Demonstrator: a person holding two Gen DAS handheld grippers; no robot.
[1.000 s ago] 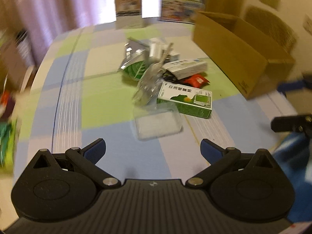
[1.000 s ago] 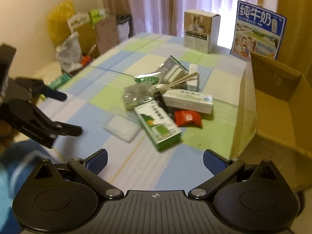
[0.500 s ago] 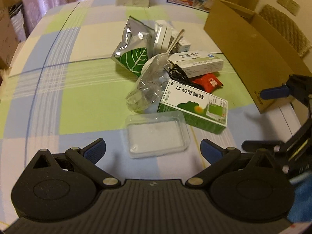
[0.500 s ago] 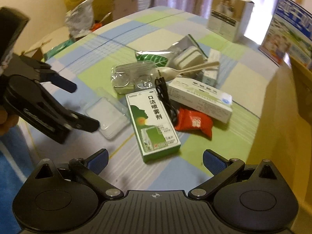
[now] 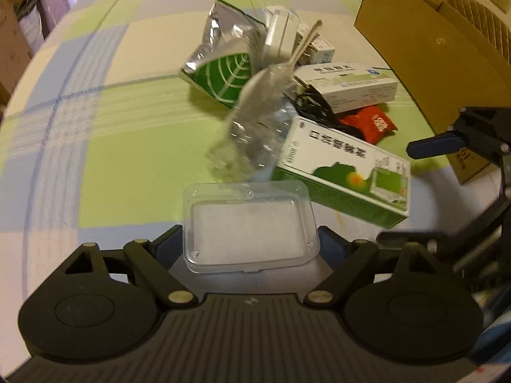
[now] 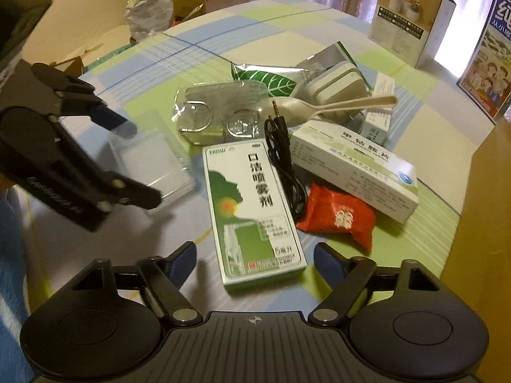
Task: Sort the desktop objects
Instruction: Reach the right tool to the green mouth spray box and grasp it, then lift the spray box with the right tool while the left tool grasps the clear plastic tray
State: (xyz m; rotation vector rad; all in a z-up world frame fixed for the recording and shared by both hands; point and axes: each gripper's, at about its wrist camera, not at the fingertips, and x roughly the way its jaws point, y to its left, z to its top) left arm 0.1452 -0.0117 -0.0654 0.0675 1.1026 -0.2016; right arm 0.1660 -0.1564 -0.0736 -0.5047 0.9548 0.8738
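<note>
Nearest you, your left gripper [image 5: 250, 244] sits around one clear plastic lidded case [image 5: 247, 226] on the checked tablecloth [image 5: 95, 146]. Its jaws have just been narrowing, and the case lies between the two blue pads, yet whether they press its sides cannot be told.

Your right gripper [image 6: 255, 257] hovers over the near end of one green and white spray box [image 6: 252, 207]. Its jaws have also just been narrowing; the box end lies between the fingers with a gap visible on each side, so nothing is grasped.

Just beyond that box lies one black audio cable [image 6: 282, 162] along its right edge, and one red sachet [image 6: 337, 218] to the right. Behind the sachet sits one long white medicine box [image 6: 354, 169].

Further back are one clear plastic blister pack [image 6: 220, 111], one pale plastic spoon [image 6: 332, 107], one white charger plug [image 6: 337, 84], one silver foil pouch with a green leaf print [image 6: 268, 78], and one small white carton [image 6: 380, 115], all heaped close together.

At the table's right edge stands one open cardboard box [image 5: 424, 44]. At the far edge stand one tan and white product carton [image 6: 410, 19] and one blue milk carton [image 6: 488, 54].
</note>
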